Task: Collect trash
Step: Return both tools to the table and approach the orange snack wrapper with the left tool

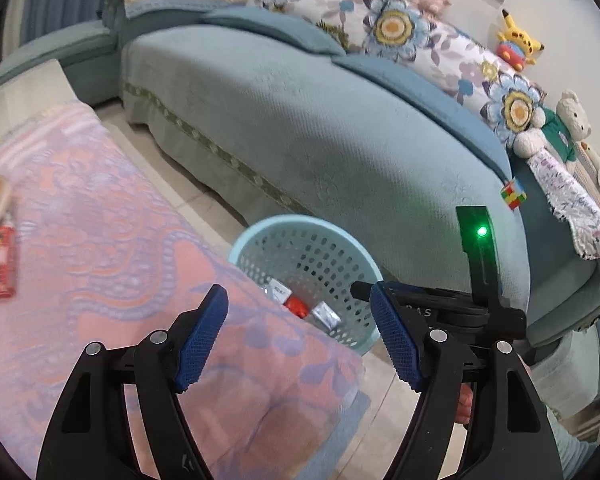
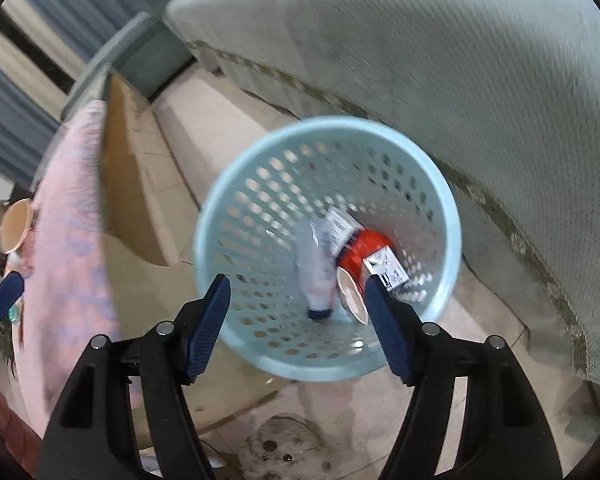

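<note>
Pale blue perforated basket [image 2: 236, 184]; pink-lilac, seemingly floral cloth [image 1: 100, 216]

1. Right gripper [image 2: 296, 300] pts steeply down over a light-blue perforated basket [image 2: 240, 184]; blue pads wide apart, nothing btwn them.
2. Basket stands on pale tile floor [image 2: 180, 128], just beside a grey-green sofa cover [image 2: 460, 60] w/ patterned trim.
3. Inside basket: clear plastic bottle [image 2: 316, 260] w/ dark-blue cap twd camera, red cup [image 2: 360, 252] on its side w/ white inside showing, silver-white carton [image 2: 388, 270], white label pack [image 2: 340, 224] behind.
4. Left edge: pink-purple cloth [image 2: 76, 220] hangs over a table side; tan bowl [image 2: 16, 224] at far left.
5. Blue pad of the other gripper [image 2: 6, 294] pokes in at left edge.
6. View is motion-blurred.
</note>
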Demonstrator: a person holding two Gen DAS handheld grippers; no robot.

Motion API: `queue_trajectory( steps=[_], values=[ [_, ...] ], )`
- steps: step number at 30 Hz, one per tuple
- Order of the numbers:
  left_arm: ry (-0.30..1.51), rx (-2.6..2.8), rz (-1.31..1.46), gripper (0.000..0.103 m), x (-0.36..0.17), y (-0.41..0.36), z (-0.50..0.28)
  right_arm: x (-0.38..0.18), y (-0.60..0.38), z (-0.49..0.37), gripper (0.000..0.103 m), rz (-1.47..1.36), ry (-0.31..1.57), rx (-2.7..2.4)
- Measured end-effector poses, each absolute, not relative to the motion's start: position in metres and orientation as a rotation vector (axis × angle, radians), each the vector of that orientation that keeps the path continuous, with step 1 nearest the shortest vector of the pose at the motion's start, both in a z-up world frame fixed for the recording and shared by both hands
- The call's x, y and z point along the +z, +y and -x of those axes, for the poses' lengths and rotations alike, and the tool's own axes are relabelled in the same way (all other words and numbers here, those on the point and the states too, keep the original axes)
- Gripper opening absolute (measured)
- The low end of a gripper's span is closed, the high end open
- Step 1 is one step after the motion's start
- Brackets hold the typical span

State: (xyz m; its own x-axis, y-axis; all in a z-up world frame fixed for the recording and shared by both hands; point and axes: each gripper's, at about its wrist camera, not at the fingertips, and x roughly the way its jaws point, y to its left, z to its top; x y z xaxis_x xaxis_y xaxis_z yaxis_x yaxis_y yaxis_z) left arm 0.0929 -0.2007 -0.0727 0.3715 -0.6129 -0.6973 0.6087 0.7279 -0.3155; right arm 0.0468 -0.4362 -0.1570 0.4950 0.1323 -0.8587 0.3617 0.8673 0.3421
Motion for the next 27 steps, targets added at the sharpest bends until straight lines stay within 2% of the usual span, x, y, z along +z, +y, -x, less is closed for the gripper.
queue_trajectory(
  steps=[7,14,21,27],
  values=[
    [0.779,-0.692,0.085,0.072,-0.021,-0.130,-0.076,-0.073,-0.359,-0.055,0.066,-0.346,0.894,-0.010],
    [0.685,-0.504,0.136,0.073,0.006,-0.035,-0.068,-0.022,-0.256,-0.067,0.066,-0.167,0.741,0.159],
    [0.658,-0.251,0.213,0.087,-0.007,0.077,-0.073,-0.017,-0.168,-0.093,0.066,-0.059,0.690,0.290],
    [0.734,-0.097,0.234,0.087,-0.045,0.152,-0.100,-0.041,-0.118,-0.131,0.066,0.004,0.726,0.344]
  ],
)
